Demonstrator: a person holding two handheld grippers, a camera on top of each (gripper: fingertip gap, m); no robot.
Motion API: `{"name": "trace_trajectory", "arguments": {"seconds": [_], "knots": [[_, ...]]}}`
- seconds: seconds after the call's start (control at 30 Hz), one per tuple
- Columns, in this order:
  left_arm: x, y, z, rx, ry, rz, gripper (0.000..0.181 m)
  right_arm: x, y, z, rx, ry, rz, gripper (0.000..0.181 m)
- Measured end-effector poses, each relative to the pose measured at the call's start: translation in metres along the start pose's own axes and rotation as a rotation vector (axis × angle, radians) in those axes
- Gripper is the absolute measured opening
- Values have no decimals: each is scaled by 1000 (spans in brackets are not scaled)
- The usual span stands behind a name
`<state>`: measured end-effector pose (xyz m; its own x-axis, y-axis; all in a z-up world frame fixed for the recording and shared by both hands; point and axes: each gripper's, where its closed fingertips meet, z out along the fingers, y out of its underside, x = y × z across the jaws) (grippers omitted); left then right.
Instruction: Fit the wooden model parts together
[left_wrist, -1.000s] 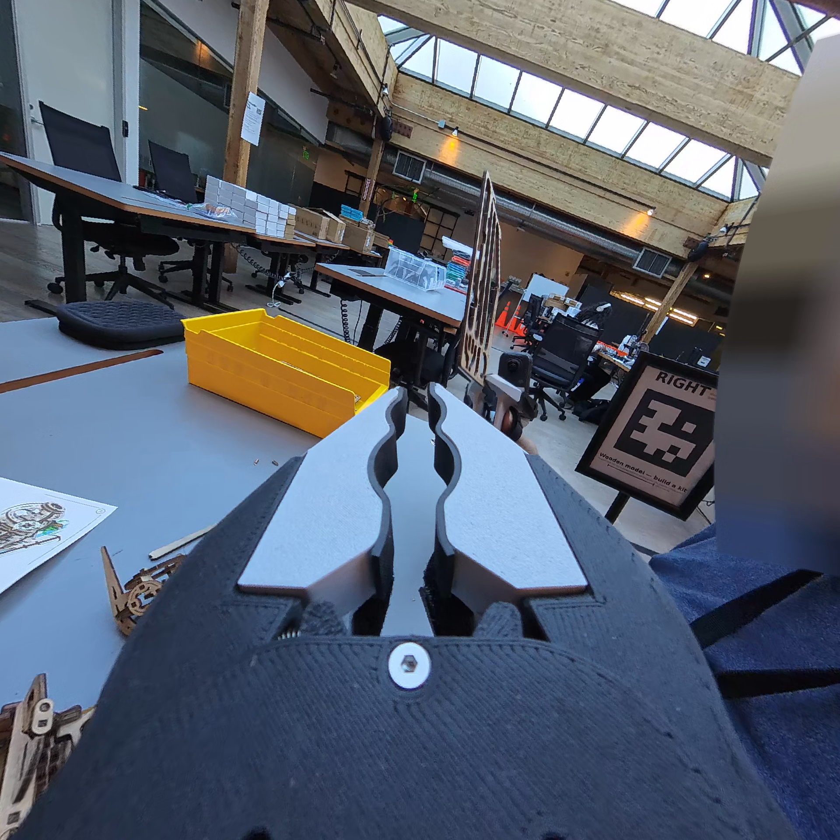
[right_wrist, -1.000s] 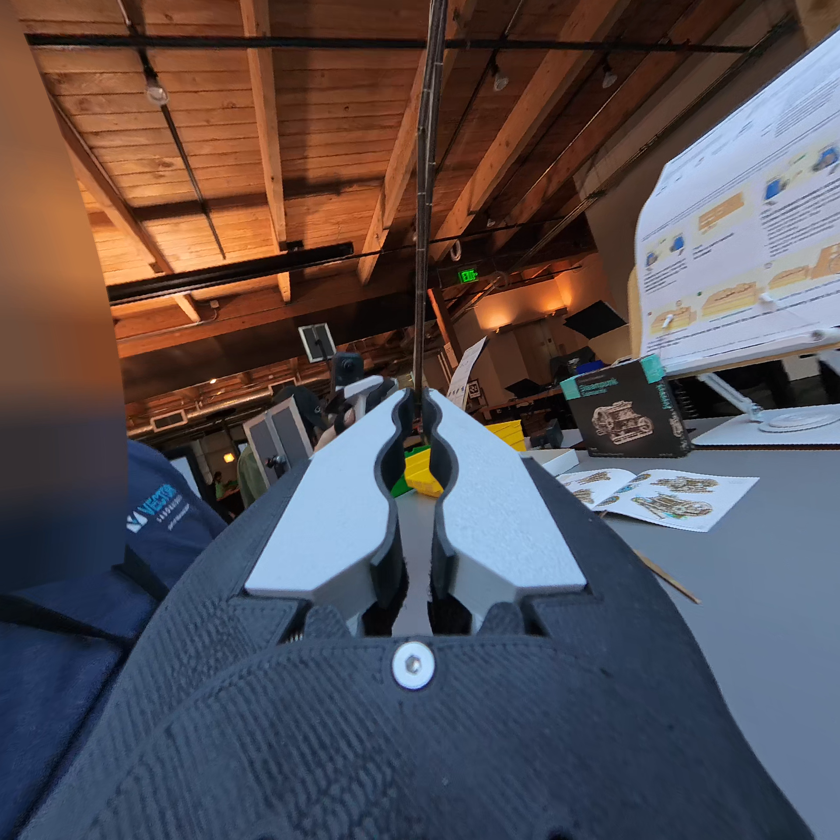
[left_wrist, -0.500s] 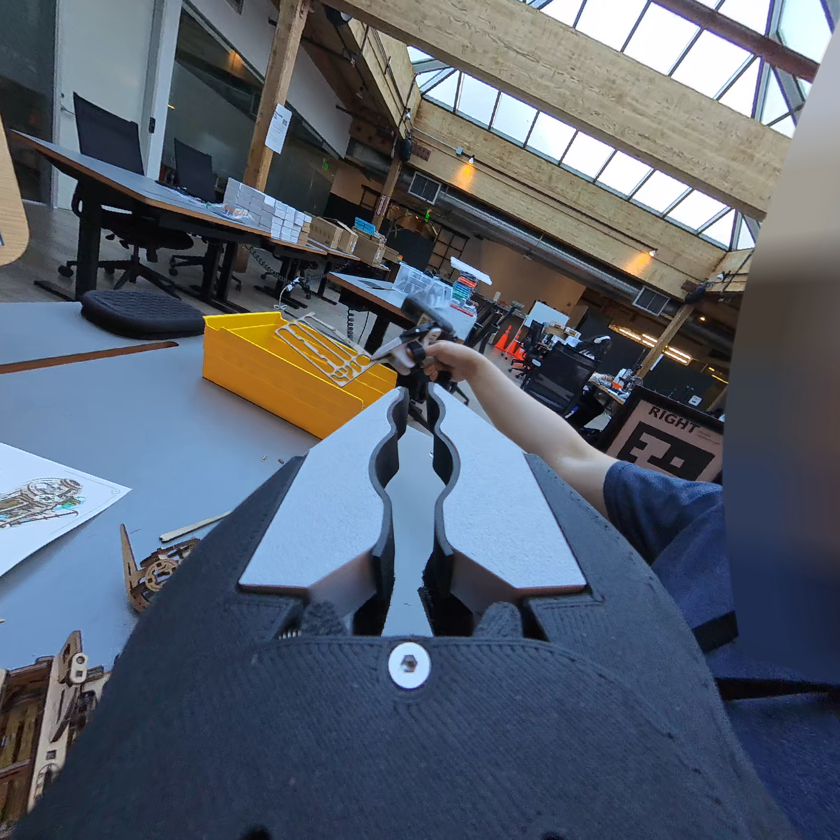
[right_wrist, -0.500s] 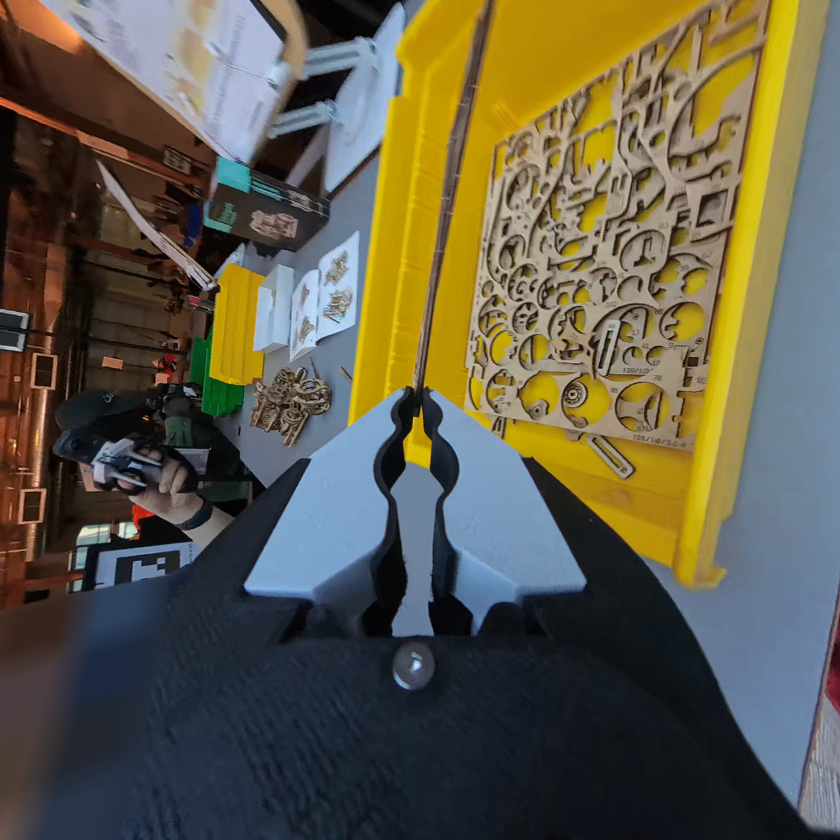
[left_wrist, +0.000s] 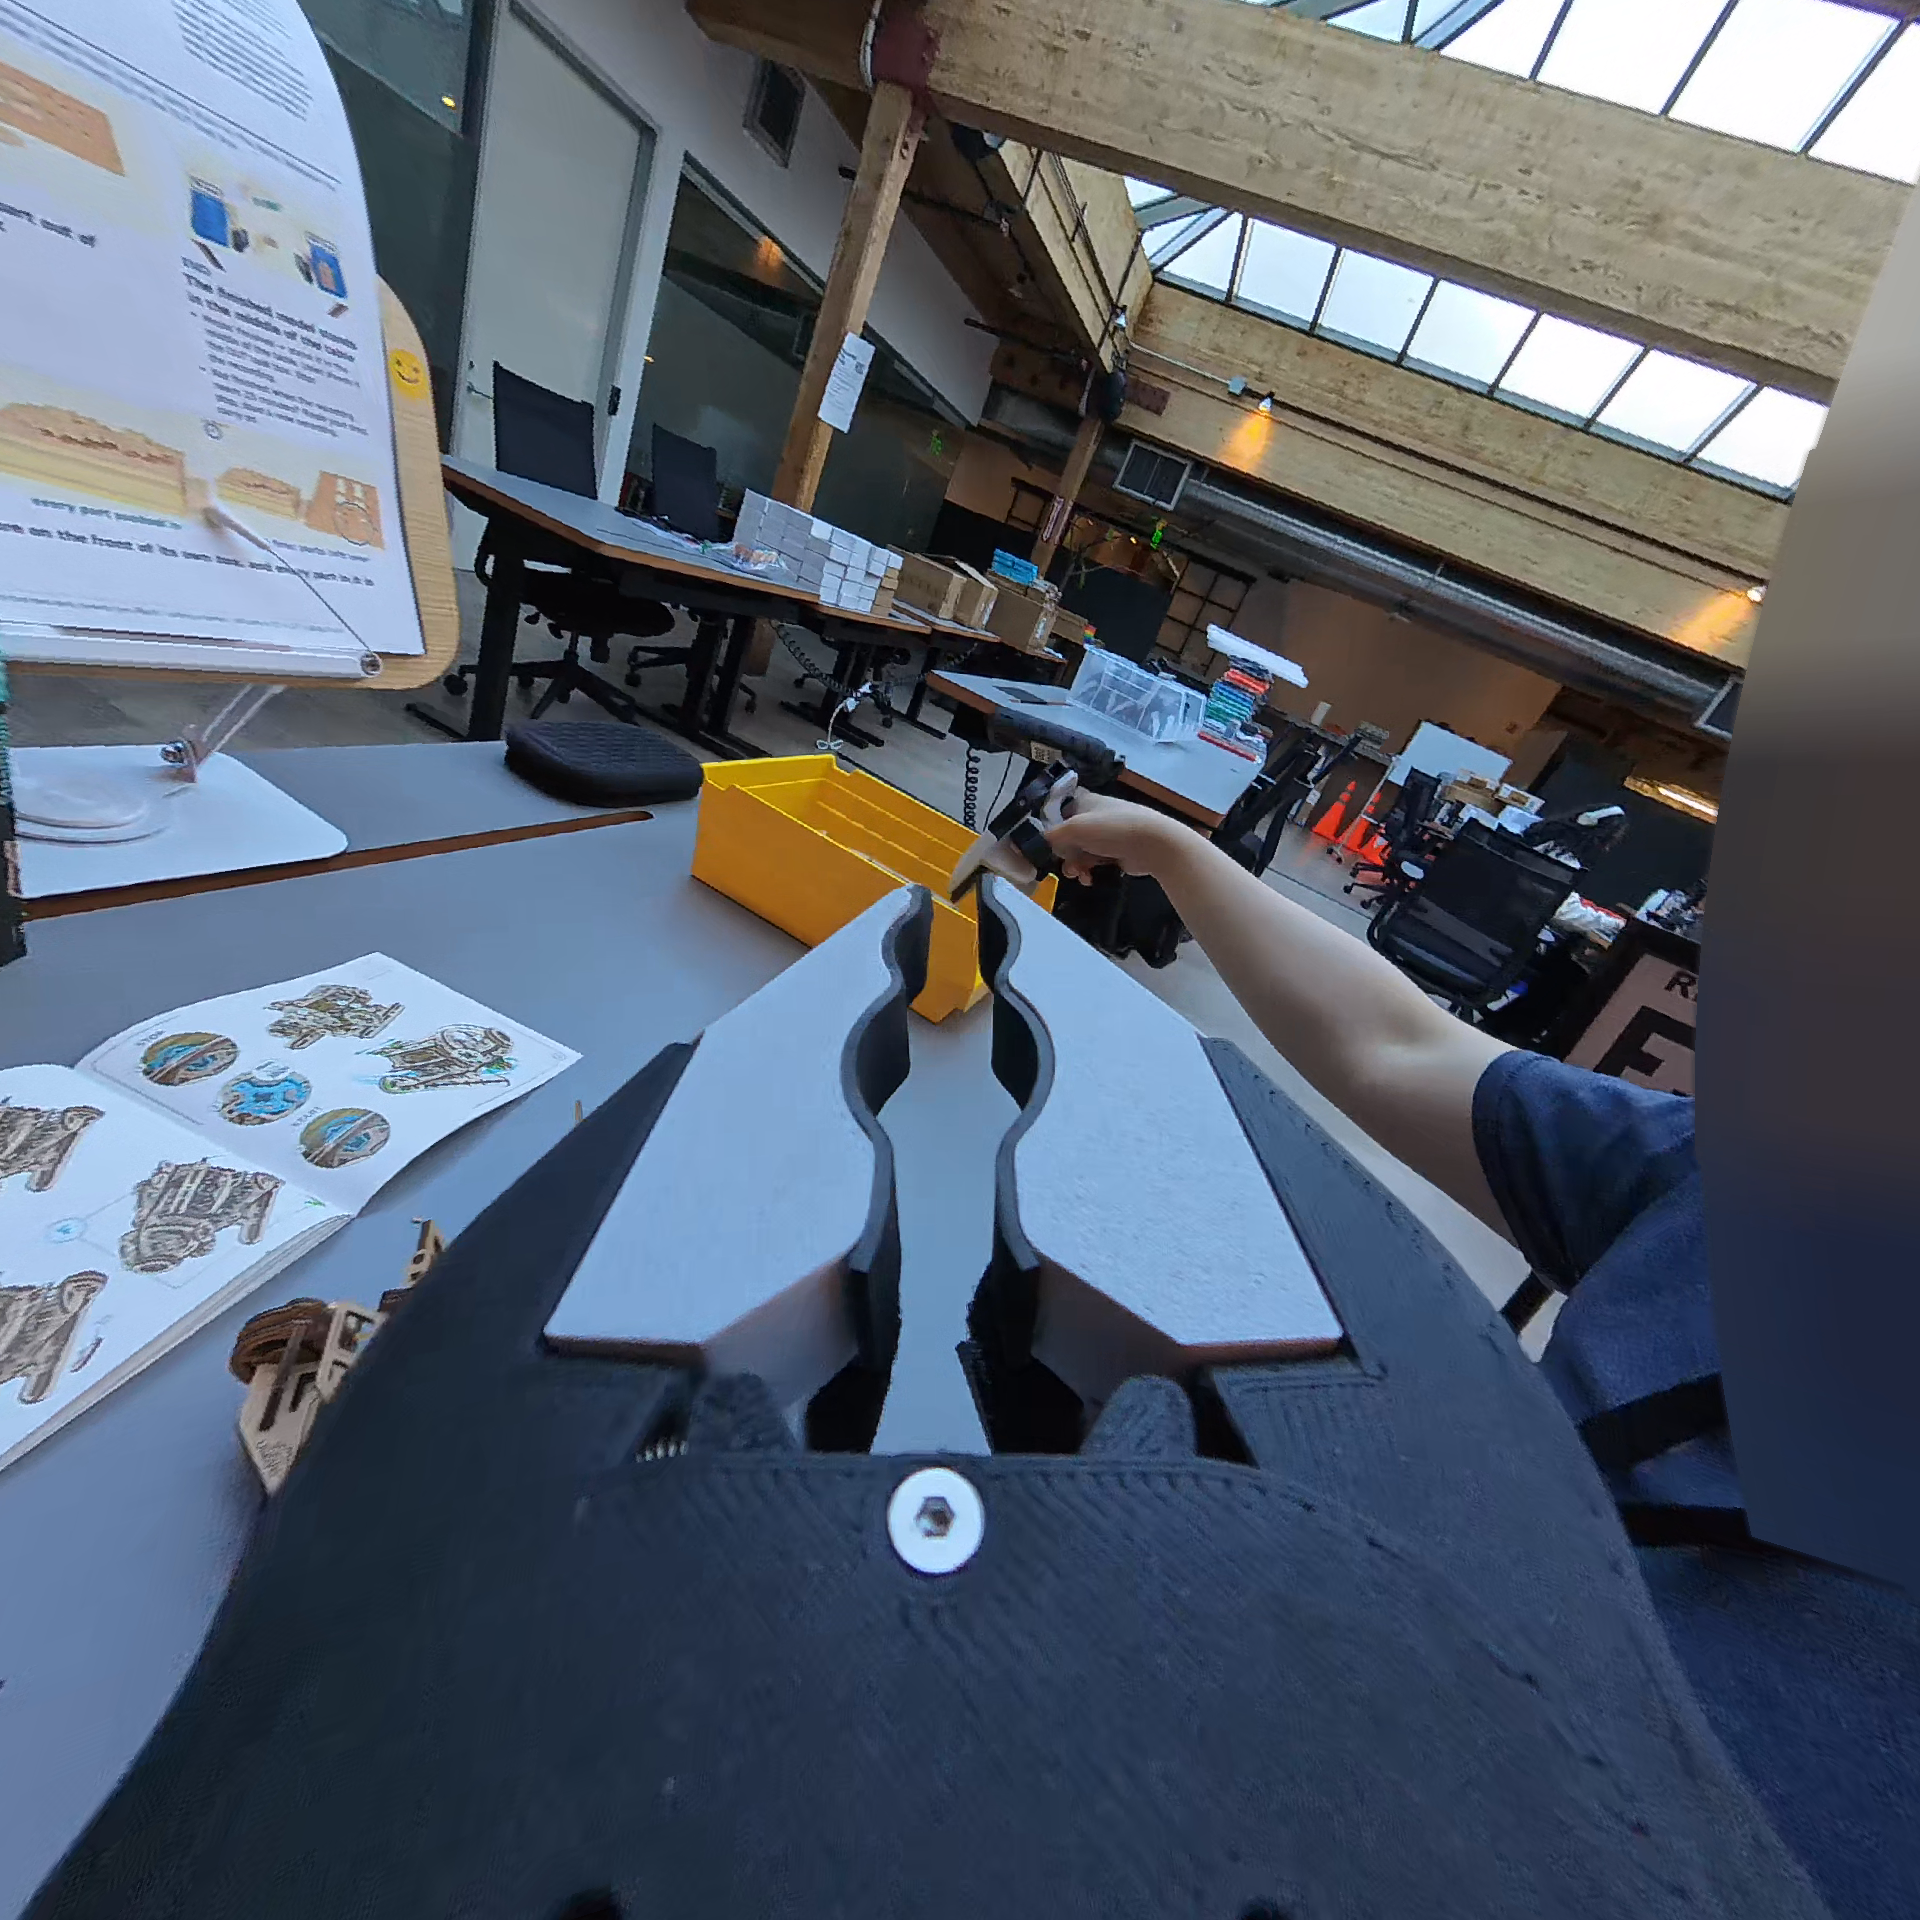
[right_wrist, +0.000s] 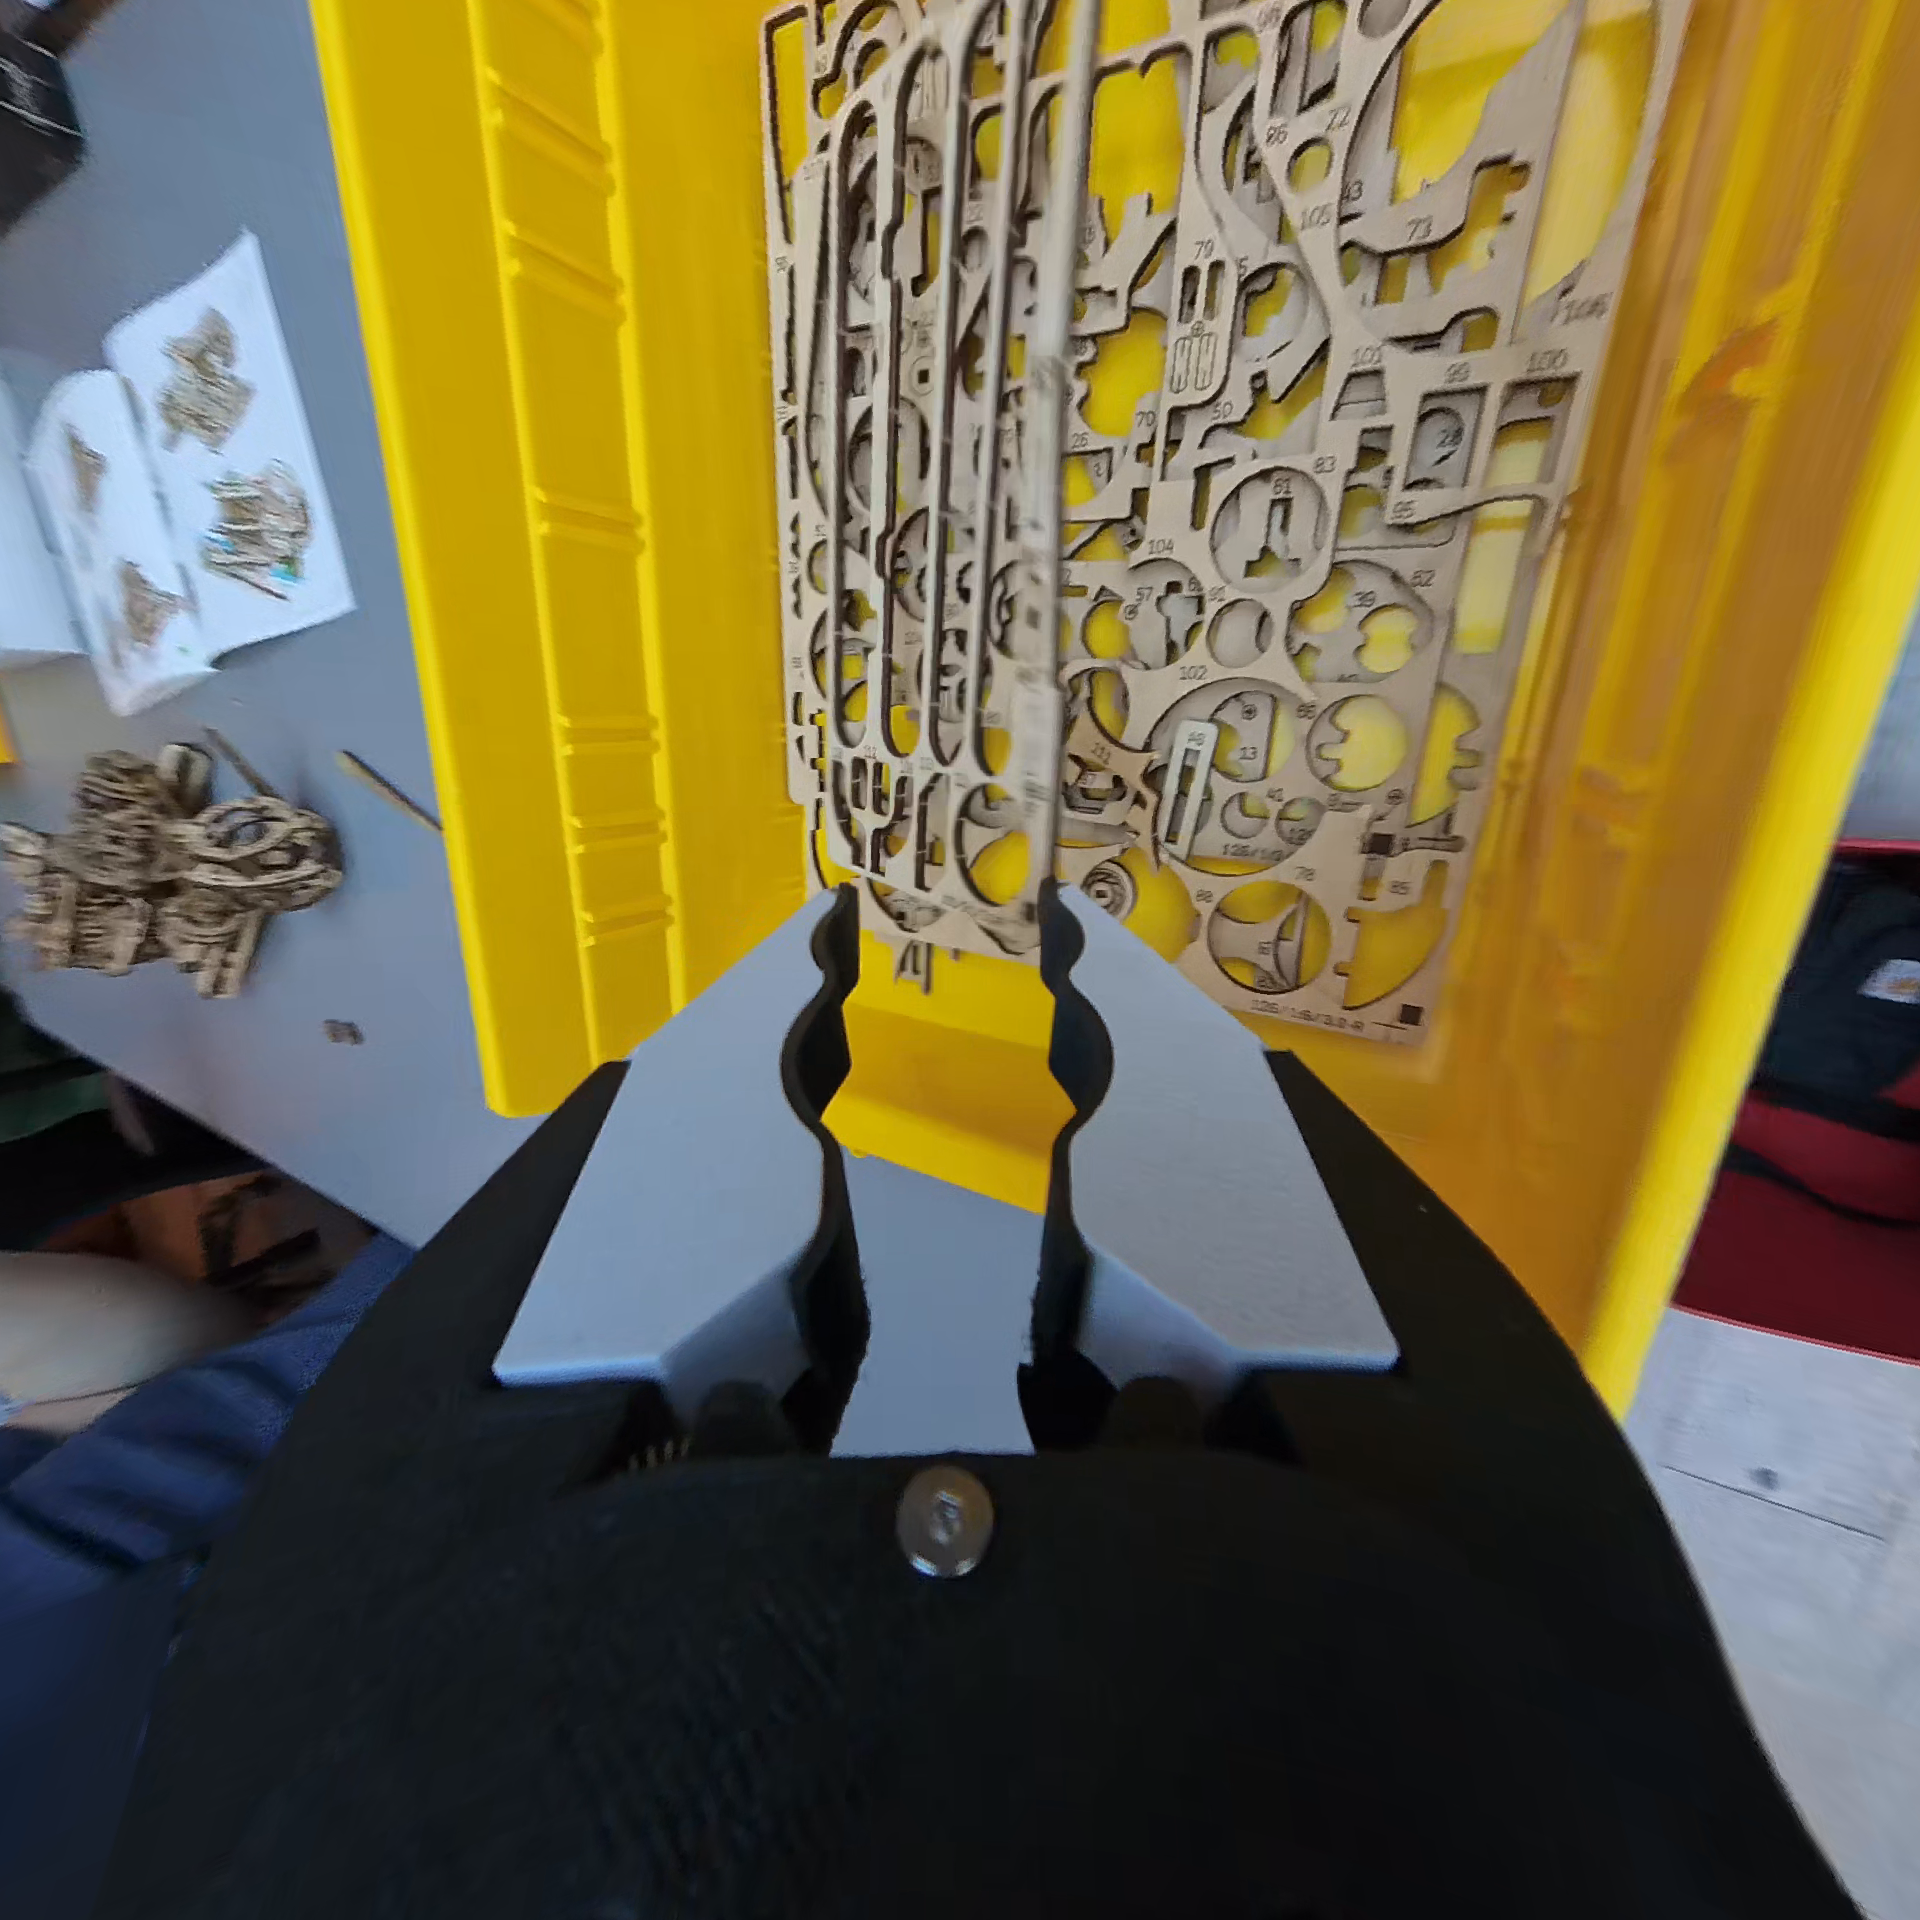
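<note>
In the right wrist view, our right gripper (right_wrist: 948, 899) has its fingers (right_wrist: 717, 1132) spread wide and holds nothing. Directly beyond the fingertips lies the narrow wooden parts sheet (right_wrist: 935, 499), its near end in the gap between the two tips; we cannot tell whether it touches them. Its long axis runs straight away from the gripper, in line with the fingers. It rests over a larger wooden parts sheet (right_wrist: 1351, 582), which lies flat inside the yellow bin (right_wrist: 540, 520). To the left, on the grey worktop (right_wrist: 395, 1039), stand the partly built wooden model (right_wrist: 166, 873) and, farther off, an open instruction booklet (right_wrist: 177, 478).

In the left wrist view, our left gripper (left_wrist: 948, 902) has its fingers (left_wrist: 769, 1132) parted by only a narrow gap, with nothing between them. It hangs above the worktop (left_wrist: 520, 935), well short of the yellow bin (left_wrist: 821, 842), where the right gripper (left_wrist: 1013, 826) reaches.
</note>
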<state>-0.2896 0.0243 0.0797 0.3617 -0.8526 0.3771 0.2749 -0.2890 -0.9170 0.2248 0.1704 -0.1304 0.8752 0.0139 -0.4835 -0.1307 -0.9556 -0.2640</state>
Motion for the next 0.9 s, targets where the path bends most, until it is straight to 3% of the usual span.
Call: {"name": "trace_trajectory", "arguments": {"seconds": [0.17, 0.23, 0.33, 0.43, 0.5, 0.6, 0.73, 0.9], "knots": [[-4, -7, -17, 32, -19, 16, 6, 12, -15, -24, 77, 251, -115, 38], [-6, -8, -25, 41, -30, 24, 6, 2, -29, -42, 187, 355, -231, 37], [-15, -7, -43, 33, -76, 82, 7, -69, -46, -73, 563, 442, -558, 36], [-46, 11, -59, -43, -243, 230, 10, -172, -9, -79, 989, 398, -863, 42], [-71, 33, -71, -119, -360, 310, 17, -233, 38, -45, 1080, 187, -979, 45], [-97, 74, -81, -227, -430, 331, 28, -289, 96, 29, 947, -101, -991, 46], [-108, 113, -80, -256, -388, 262, 38, -324, 129, 98, 814, -164, -1066, 46], [-113, 156, -74, -349, -337, 184, 56, -349, 144, 138, 725, -271, -1039, 46]]}}
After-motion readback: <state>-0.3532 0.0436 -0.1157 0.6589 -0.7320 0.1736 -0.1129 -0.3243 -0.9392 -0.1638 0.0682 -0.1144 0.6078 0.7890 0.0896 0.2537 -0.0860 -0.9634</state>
